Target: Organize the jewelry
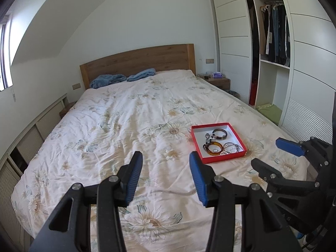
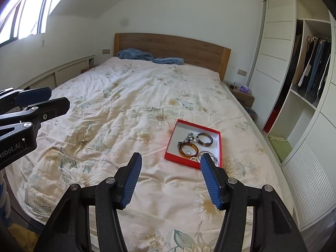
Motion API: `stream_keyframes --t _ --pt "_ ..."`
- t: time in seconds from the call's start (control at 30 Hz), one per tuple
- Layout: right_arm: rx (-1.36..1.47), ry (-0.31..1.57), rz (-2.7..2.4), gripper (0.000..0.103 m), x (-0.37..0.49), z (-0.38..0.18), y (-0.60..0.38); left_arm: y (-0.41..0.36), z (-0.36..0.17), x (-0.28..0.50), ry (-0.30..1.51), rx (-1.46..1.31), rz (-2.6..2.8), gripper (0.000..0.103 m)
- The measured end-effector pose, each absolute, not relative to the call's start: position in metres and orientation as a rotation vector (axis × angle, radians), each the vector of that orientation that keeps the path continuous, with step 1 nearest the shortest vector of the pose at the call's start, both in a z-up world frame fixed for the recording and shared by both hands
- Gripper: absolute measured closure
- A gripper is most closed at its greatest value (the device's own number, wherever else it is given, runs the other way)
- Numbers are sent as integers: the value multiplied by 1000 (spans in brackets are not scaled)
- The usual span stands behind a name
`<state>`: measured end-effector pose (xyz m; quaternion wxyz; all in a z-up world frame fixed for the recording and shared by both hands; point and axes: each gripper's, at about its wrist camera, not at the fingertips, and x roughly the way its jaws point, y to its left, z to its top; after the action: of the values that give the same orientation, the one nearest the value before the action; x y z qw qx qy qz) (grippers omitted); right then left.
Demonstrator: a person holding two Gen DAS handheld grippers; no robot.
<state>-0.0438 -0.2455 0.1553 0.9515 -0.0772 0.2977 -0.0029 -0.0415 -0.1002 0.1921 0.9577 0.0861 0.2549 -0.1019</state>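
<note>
the left tongs (image 1: 166, 161) hang above the flowered bedspread (image 1: 126, 115) with their blue-padded jaws standing about halfway apart and nothing between them. the right tongs (image 2: 170, 163) hover over the same bed in the same way, jaws parted to a similar width and empty; in the right wrist view the tip of their right finger (image 2: 206, 163) overlaps the near corner of the box, but whether it touches cannot be told.

the red jewelry box (image 1: 194, 141), shallow and white inside, lies flat on the bedspread toward the foot of the bed, at about 1 o'clock from the left tongs and 12 to 1 o'clock from the right. inside it, all close together, are a dark brown bangle (image 1: 219, 133) at the far side, an amber bangle (image 1: 214, 148) at the near left, a clear glassy bangle (image 1: 231, 147) at the near right, and a small beaded piece (image 1: 208, 139) lying between them. a small silver ring (image 2: 188, 152) sits inside the amber bangle.

in the left wrist view the right tongs appear at 3 o'clock, just beyond the box. two folded blue towels (image 1: 124, 77) lie against the wooden headboard (image 1: 136, 59) at 12 o'clock. an open wardrobe (image 1: 273, 42) with hanging clothes stands at 2 o'clock.
</note>
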Motion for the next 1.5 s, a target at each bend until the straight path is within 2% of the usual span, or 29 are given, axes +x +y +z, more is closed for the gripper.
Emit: stream_keyframes --t 0.1,0.33,0.5,0.97,1.07,1.23,1.5 --pt "-163 580 -11 40 -53 162 -243 -96 196 -53 499 172 -199 58" --pt "-173 520 -10 38 -78 177 -231 -85 205 -81 463 168 -177 57" --pt "-184 467 -9 31 -96 188 -220 -73 212 -98 421 152 -146 49" --pt "-224 392 3 26 -134 205 -193 -42 215 -135 338 89 -111 48" --pt "-232 383 -13 22 -140 206 -189 -34 212 -134 338 70 -88 48" --pt "-245 410 -48 4 -135 199 -179 -24 196 -116 404 45 -49 48" --pt "-234 503 37 2 -100 172 -178 -22 165 -79 488 23 0 48"
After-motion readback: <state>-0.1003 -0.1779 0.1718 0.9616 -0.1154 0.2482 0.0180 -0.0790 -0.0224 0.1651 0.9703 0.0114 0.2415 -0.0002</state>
